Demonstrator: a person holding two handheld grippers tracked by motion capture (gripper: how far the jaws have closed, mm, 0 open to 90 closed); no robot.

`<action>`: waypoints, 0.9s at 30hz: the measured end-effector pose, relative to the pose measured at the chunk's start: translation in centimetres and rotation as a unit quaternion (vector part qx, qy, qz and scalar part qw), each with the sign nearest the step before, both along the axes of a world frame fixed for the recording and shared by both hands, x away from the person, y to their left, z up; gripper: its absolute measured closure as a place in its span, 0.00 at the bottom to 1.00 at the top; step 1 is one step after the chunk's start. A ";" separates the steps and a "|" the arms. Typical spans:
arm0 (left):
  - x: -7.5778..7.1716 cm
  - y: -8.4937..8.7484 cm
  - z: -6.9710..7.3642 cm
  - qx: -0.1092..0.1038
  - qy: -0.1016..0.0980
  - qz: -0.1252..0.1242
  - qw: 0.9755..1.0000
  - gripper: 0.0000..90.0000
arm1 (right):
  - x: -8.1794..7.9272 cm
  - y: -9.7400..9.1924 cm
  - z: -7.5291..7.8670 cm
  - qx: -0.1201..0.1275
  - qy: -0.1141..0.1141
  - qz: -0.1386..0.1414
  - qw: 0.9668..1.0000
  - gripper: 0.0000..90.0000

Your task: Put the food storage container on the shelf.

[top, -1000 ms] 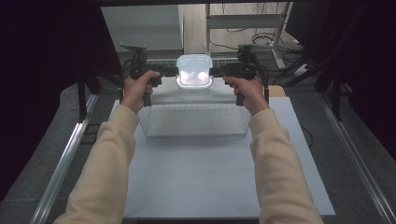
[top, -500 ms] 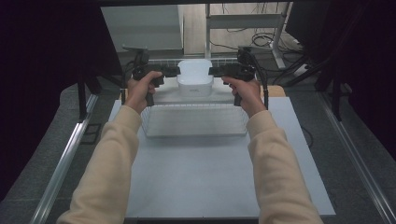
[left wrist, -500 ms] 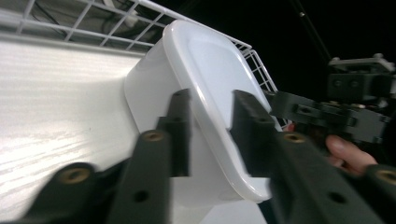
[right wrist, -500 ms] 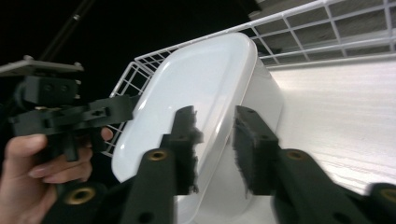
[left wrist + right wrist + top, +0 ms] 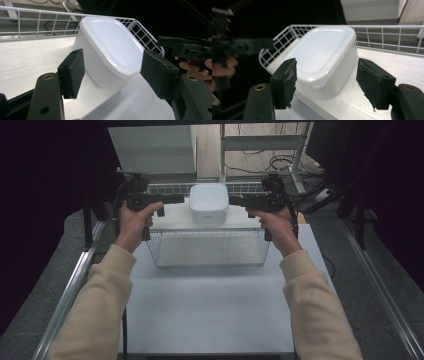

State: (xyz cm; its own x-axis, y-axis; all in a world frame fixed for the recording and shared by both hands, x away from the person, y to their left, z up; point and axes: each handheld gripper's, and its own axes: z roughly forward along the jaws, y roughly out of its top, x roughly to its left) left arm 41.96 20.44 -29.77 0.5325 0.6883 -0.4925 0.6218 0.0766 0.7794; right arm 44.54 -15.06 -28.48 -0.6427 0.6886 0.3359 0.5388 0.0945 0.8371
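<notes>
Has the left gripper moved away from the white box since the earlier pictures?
Yes. The left gripper has drawn back to the left from the white box, which stands on the shelf; its jaws have just been opening and touch nothing.

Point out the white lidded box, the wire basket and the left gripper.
white lidded box (image 5: 208, 202): high view, middle of its lid.
wire basket (image 5: 210, 251): high view, front mesh wall.
left gripper (image 5: 113, 67): left gripper view, midway between its open fingertips.
</notes>
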 end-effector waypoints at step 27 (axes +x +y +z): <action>-13.0 0.4 -11.7 0.089 -0.036 -0.012 0.995 0.35 | -12.4 -3.9 -10.7 -0.060 -0.069 0.054 0.994 0.32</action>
State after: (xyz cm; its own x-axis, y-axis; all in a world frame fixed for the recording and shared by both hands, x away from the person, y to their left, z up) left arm 28.97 20.88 -41.44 0.5794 0.7477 -0.3245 0.5639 -0.0803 0.8219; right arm 32.17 -18.98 -39.16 -0.7500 0.6420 0.1591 0.4004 0.2493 0.8818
